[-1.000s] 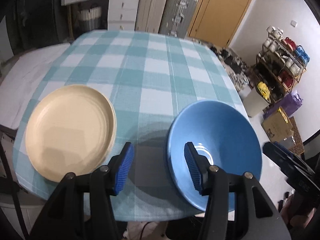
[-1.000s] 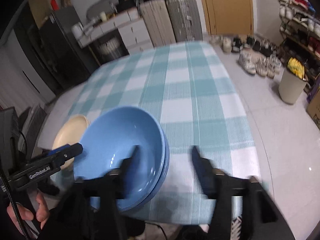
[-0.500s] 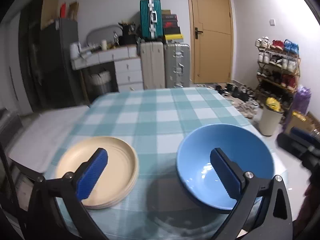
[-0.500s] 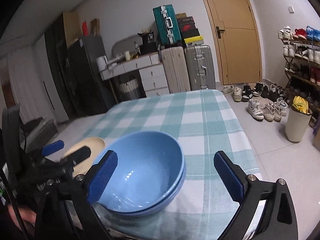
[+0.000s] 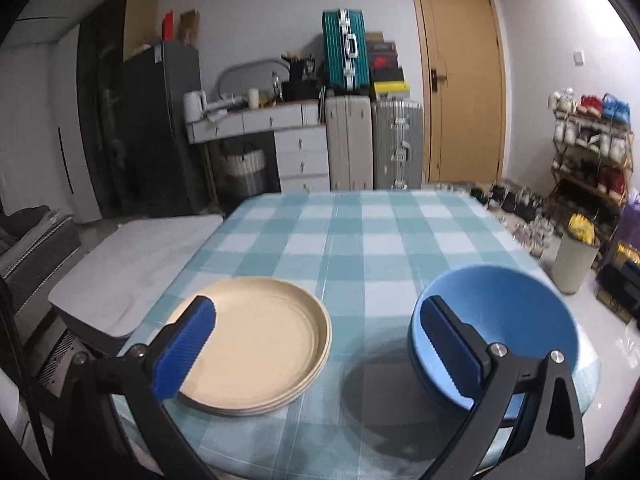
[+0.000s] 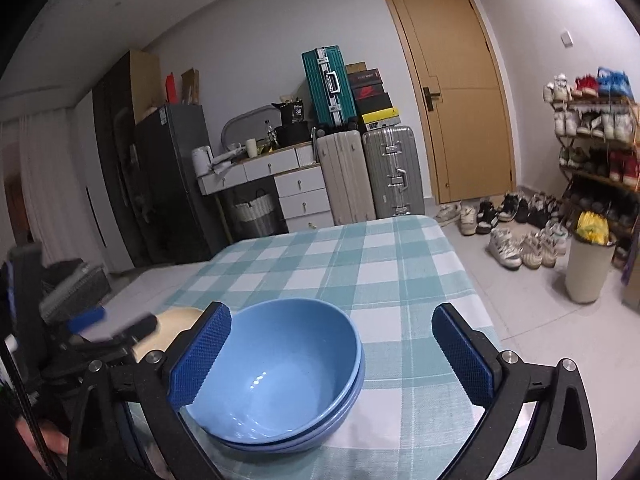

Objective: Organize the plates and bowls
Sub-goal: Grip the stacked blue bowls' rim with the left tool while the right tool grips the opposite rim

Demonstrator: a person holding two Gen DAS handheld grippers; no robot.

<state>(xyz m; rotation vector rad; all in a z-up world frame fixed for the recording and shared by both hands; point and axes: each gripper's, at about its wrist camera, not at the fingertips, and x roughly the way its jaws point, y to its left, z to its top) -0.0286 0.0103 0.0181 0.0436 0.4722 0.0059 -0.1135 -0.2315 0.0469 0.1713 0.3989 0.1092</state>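
A stack of cream plates (image 5: 260,340) lies on the near left of the checked table (image 5: 372,240). A stack of blue bowls (image 5: 508,320) stands at the near right; it also shows in the right wrist view (image 6: 288,364). My left gripper (image 5: 316,344) is open and empty, raised above the near edge between plates and bowls. My right gripper (image 6: 332,356) is open and empty, raised behind the bowls. The cream plates (image 6: 176,320) are mostly hidden in the right wrist view behind the left gripper (image 6: 108,328).
Beyond the table stand a drawer unit (image 5: 300,148), suitcases (image 5: 372,140), a door (image 5: 460,92) and a black fridge (image 5: 160,128). A shoe rack (image 5: 588,152), floor shoes (image 6: 512,232) and a bin (image 6: 588,268) are at the right. A grey bench (image 5: 132,260) is left of the table.
Both grippers have opened wide and pulled up and back from the table, tilting from a downward look to a level view. The bowls and plates have stayed put.
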